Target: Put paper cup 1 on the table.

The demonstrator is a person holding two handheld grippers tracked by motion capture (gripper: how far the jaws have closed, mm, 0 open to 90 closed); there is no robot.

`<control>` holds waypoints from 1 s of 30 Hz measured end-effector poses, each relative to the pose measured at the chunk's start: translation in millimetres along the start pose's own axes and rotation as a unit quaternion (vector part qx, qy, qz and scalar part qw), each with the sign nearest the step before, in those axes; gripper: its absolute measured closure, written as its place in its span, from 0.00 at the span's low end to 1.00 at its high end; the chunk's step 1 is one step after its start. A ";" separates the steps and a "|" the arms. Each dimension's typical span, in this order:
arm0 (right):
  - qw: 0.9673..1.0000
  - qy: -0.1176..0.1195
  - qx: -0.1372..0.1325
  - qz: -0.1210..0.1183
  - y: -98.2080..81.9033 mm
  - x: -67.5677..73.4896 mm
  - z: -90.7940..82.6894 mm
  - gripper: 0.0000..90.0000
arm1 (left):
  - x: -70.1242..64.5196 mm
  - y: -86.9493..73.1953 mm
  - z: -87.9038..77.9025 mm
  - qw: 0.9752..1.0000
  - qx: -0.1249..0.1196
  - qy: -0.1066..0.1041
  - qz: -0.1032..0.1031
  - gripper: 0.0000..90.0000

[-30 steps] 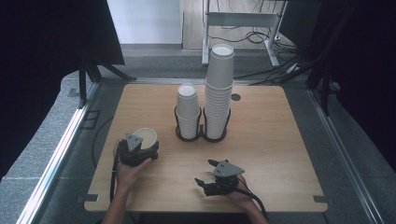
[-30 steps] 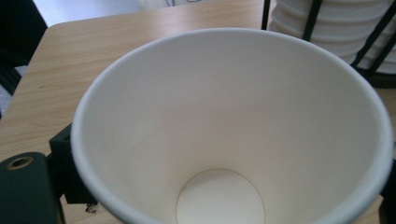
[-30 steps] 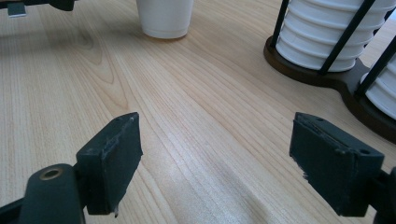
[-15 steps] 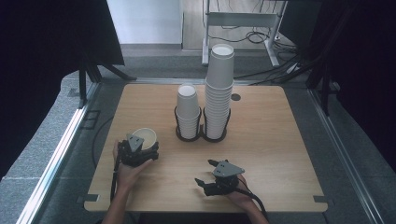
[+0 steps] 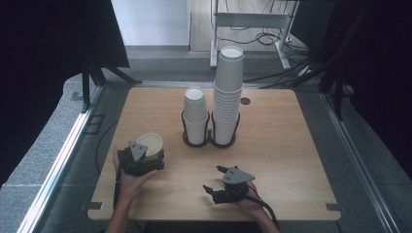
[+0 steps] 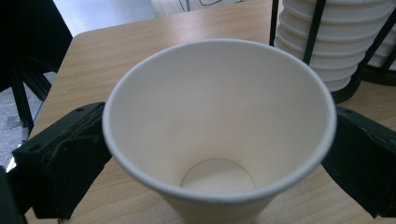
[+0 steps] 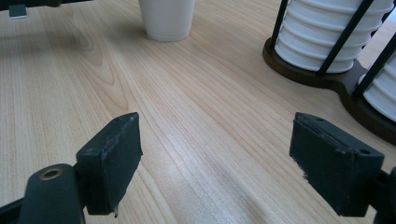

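One paper cup point(image 5: 149, 143) stands upright on the worktop point(image 5: 291, 145) near its front left corner, between the jaws of the left tool point(image 5: 145, 158). Its jaws have just been opening; in the left gripper view they stand wide at either side of the cup point(image 6: 219, 135), and whether they touch its wall cannot be told. Right tool point(image 5: 218, 183) rests on the worktop at the front, jaws spread with nothing between them. Two cup stacks sit in a black wire holder point(image 5: 209, 141) at mid-worktop, short stack point(image 5: 196, 115) beside tall stack point(image 5: 227, 94).
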State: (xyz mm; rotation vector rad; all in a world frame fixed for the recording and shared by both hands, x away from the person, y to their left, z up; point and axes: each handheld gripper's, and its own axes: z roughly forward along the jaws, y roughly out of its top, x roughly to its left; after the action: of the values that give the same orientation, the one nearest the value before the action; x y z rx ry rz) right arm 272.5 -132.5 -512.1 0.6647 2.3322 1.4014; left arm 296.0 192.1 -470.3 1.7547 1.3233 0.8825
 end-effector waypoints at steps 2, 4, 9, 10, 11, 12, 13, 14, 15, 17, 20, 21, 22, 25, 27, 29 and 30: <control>1.000 0.000 0.000 0.000 0.0 -0.1 0.0 0.19 | 1.1 0.7 -4.9 1.000 -0.002 0.000 0.001 0.00; 1.000 -0.001 0.000 0.000 -0.1 -0.2 0.0 0.19 | 2.5 0.9 -9.2 1.000 -0.004 -0.003 0.003 0.00; 1.000 0.000 0.001 -0.001 -0.2 0.1 0.3 0.19 | 4.8 3.2 -19.8 1.000 -0.009 -0.009 0.005 0.00; 1.000 -0.001 0.001 -0.001 -0.2 0.2 0.4 0.19 | 4.4 4.4 -22.0 1.000 -0.012 -0.013 0.005 0.00; 1.000 -0.001 0.001 -0.001 -0.2 0.2 0.5 0.19 | 3.8 5.7 -24.1 1.000 -0.016 -0.018 0.006 0.00; 1.000 0.000 0.001 -0.001 -0.2 0.2 0.5 0.18 | 2.7 7.2 -26.4 0.999 -0.019 -0.024 0.008 0.00; 1.000 -0.001 0.001 -0.001 -0.2 0.2 0.5 0.19 | 1.2 8.6 -28.4 0.999 -0.024 -0.030 0.010 0.00; 1.000 -0.001 0.001 -0.001 -0.2 0.1 0.5 0.19 | -0.7 10.0 -30.1 0.999 -0.027 -0.036 0.012 0.00; 1.000 0.000 0.001 -0.001 -0.2 0.1 0.5 0.19 | -2.8 11.2 -31.6 0.999 -0.029 -0.041 0.015 0.00; 1.000 0.000 0.001 -0.001 -0.3 0.1 0.6 0.19 | -7.2 12.9 -33.3 0.998 -0.032 -0.052 0.019 0.01; 1.000 -0.001 0.001 -0.002 -0.3 0.4 0.8 0.19 | -13.8 13.9 -34.1 0.996 -0.036 -0.077 0.015 0.05; 1.000 -0.001 0.001 -0.002 -0.3 0.4 0.9 0.18 | -15.8 14.1 -33.9 0.995 -0.038 -0.086 0.013 0.06; 1.000 -0.001 0.001 -0.002 -0.3 0.5 1.0 0.19 | -17.2 14.1 -33.7 0.995 -0.039 -0.093 0.011 0.07; 1.000 -0.003 0.001 -0.002 -0.2 0.4 0.8 0.18 | -22.2 14.4 -33.1 0.992 -0.040 -0.121 0.008 0.08; 1.000 -0.003 -0.002 -0.002 0.3 -0.3 -0.1 0.18 | -24.9 14.4 -33.1 0.989 -0.042 -0.140 0.004 0.09; 1.000 -0.005 -0.004 -0.001 0.6 -0.5 -0.6 0.18 | -27.5 14.4 -32.8 0.987 -0.043 -0.154 -0.001 0.10; 1.000 -0.007 -0.006 0.000 1.1 -1.0 -1.4 0.18 | -28.9 14.2 -32.4 0.986 -0.043 -0.162 -0.004 0.11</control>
State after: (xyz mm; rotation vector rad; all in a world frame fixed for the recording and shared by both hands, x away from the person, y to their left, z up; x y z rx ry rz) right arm 272.8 -133.6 -510.4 0.6675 2.3115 1.4054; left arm 267.8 166.7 -444.7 1.7366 1.0629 0.6091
